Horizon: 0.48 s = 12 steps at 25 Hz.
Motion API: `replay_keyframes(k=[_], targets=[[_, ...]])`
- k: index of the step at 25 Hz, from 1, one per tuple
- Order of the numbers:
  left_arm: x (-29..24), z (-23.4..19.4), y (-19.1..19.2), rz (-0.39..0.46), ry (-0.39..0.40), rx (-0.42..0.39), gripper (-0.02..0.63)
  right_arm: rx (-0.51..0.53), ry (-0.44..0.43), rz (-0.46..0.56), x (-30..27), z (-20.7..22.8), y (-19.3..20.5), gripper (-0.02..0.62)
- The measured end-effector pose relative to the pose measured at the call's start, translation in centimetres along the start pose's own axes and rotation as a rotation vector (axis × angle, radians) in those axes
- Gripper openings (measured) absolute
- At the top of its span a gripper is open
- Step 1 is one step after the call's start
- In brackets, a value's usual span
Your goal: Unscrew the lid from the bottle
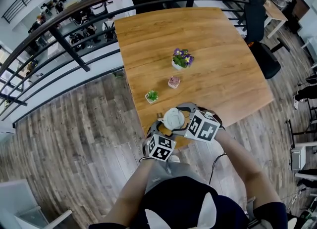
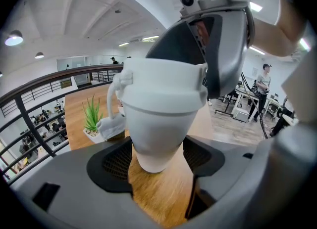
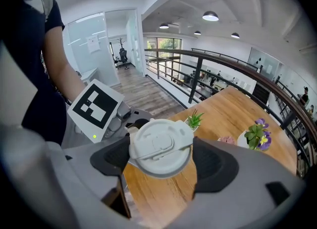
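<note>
Wooden desk [image 1: 213, 50] beside a railing [image 1: 69, 49], with the bottle [image 2: 158, 119] at its lower edge, in the lower middle of the head view.
Left gripper [image 2: 157, 158] is clamped on the bottle body; right gripper [image 3: 161, 158] is clamped on the lid [image 3: 158, 144] from above.

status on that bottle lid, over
Left tongs clamped on bottle body. Right tongs clamped round lid, lid seated on bottle. Nearest potted plant stands apart, nothing in the way.
</note>
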<state>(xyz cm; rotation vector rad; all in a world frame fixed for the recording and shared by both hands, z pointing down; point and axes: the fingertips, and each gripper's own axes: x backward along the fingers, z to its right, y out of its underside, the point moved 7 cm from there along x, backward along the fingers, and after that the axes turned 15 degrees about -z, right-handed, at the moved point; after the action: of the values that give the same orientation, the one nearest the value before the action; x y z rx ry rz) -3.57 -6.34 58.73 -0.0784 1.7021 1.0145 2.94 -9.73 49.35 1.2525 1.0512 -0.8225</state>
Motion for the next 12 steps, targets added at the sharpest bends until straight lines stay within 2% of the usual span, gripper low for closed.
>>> replay_keyframes(k=[12], targets=[[0.25,0.13,-0.05,-0.008,-0.001,-0.001,0.324,0.217,-0.027,-0.178,0.33,0.1,-0.95,0.394]])
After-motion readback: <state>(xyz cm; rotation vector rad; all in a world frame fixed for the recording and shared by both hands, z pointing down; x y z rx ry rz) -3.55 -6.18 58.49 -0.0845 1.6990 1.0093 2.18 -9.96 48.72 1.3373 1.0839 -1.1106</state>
